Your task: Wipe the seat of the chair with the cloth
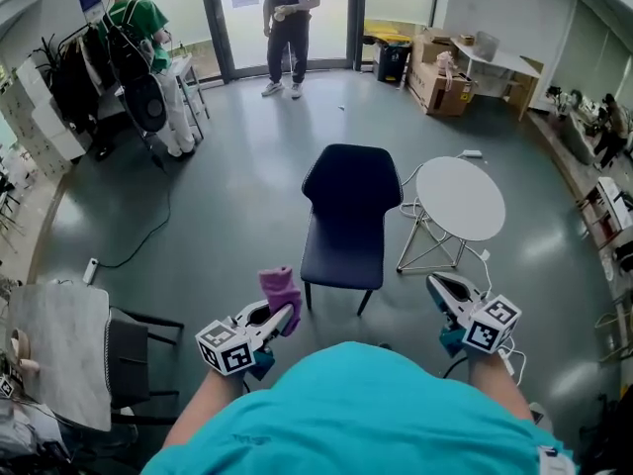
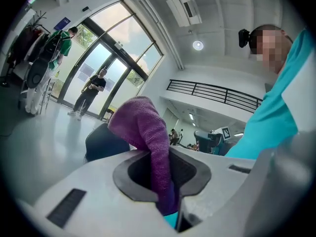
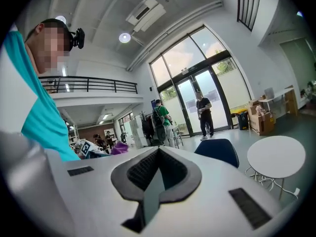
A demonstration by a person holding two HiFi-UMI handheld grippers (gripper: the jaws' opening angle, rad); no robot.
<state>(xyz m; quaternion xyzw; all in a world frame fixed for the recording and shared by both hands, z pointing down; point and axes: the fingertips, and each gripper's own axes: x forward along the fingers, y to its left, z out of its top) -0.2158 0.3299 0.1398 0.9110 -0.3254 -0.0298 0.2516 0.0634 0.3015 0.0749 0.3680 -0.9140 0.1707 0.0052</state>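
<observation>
A dark blue chair (image 1: 346,221) stands on the grey floor in front of me, its seat bare. My left gripper (image 1: 287,314) is held low at the chair's near left corner, shut on a purple cloth (image 1: 278,292) that sticks up from its jaws. The left gripper view shows the cloth (image 2: 148,142) pinched between the jaws, the chair (image 2: 101,142) behind it. My right gripper (image 1: 436,287) hovers right of the chair, shut with nothing in it; its view shows the jaws closed and the chair (image 3: 219,151) beyond.
A round white table (image 1: 460,198) on wire legs stands just right of the chair. A dark chair with a grey cloth (image 1: 59,344) is at my near left. Two people (image 1: 288,18) stand far back by glass doors. Cardboard boxes (image 1: 440,82) sit back right.
</observation>
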